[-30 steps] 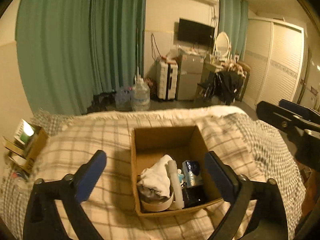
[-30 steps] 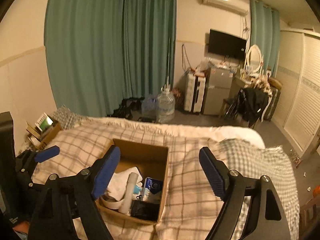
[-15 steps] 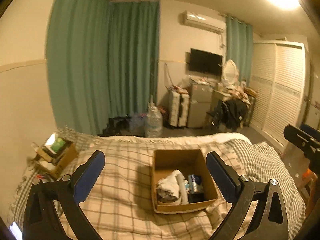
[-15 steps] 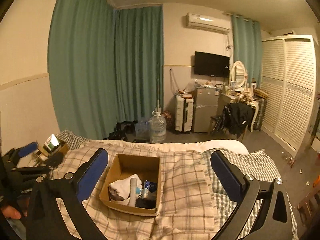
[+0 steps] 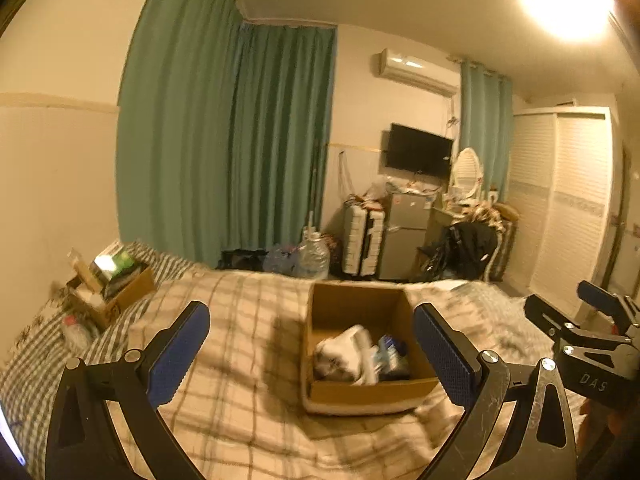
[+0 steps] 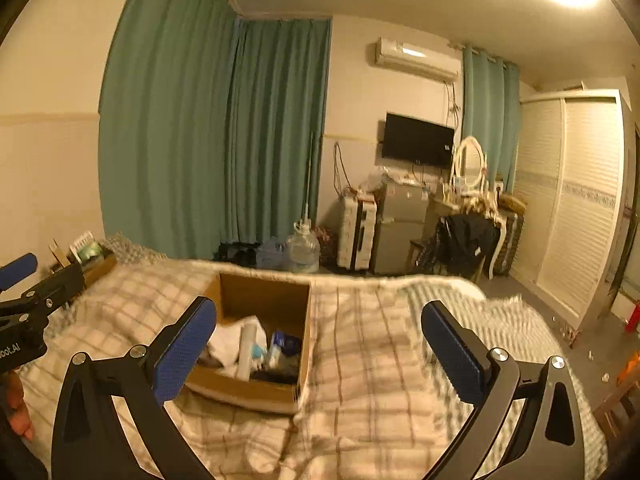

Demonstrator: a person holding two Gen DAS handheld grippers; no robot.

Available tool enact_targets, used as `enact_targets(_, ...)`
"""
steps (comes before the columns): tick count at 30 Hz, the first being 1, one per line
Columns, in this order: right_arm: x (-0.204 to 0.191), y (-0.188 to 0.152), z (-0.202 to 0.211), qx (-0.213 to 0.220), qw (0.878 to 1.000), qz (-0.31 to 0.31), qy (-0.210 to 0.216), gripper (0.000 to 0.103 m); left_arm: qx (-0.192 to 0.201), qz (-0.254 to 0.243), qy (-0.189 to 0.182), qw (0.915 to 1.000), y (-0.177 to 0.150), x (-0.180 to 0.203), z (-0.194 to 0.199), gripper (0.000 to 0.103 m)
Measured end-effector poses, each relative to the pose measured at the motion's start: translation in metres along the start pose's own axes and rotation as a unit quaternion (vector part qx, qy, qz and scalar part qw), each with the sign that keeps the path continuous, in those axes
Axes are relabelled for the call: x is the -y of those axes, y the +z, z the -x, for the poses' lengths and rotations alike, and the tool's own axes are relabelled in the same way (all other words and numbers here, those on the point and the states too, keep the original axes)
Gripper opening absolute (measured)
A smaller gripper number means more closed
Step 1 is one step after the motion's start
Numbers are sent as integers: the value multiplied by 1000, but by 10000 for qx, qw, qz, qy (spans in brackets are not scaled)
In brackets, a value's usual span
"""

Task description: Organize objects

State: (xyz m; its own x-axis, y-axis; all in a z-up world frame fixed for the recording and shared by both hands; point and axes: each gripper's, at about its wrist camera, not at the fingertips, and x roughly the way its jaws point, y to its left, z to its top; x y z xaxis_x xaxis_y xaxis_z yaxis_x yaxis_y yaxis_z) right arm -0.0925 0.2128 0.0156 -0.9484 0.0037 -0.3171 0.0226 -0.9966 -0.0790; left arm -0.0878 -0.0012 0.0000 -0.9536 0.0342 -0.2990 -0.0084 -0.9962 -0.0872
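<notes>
motion blur smears the things inside the cardboard box [image 5: 362, 392], so only a white bundle [image 5: 340, 354] and a dark blue pack [image 6: 282, 346] can be made out, not what they are. the clutter in the smaller box [image 5: 120, 298] by the wall is too small to read. the bed's plaid blanket [image 6: 380, 360] is cut off by the bottom edge in both views.

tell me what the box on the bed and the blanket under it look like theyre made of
The box looks like plain brown corrugated cardboard, matte, with raw-cut edges and stiff flat walls. The blanket appears to be soft woven fabric, cream with a darker plaid pattern; it wrinkles and sags around the box. The exact fibre is unclear in the blur.
</notes>
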Motion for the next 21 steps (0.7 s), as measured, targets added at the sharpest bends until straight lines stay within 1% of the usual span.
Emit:
enact_targets(2,-4,-18,-10,-75,10000,45,25,103,-209,60,66,9997,-18,-4,-10,103)
enact_targets(3,-7,-23,-12,-113,9999,110,-8,103,-368,77,64,9993,-25,-6,-14,103)
enact_targets(4,-11,-29,-16,-158,9996,229,-42,103,-436,54,48,9990,-30,-7,-15,103)
enact_targets(7,-17,-40,-23,-245,9989,371,-114,103,-379,-51,142,9992,-36,-5,-10,103)
enact_targets(9,-18,-43,-25,-288,9990,336,-60,103,-338,-136,105,9993,-36,-1,-7,103)
enact_targets(14,-16,-40,-21,-215,9994,260,-75,103,-378,-222,108,9990,-39,4,-7,103)
enact_targets(17,-15,-38,-21,-231,9996,179,-53,103,-446,-192,76,9988,-40,4,-8,103)
enact_targets(21,-13,-39,-21,-246,9995,156,-98,103,-437,-238,102,9987,-41,5,-7,103)
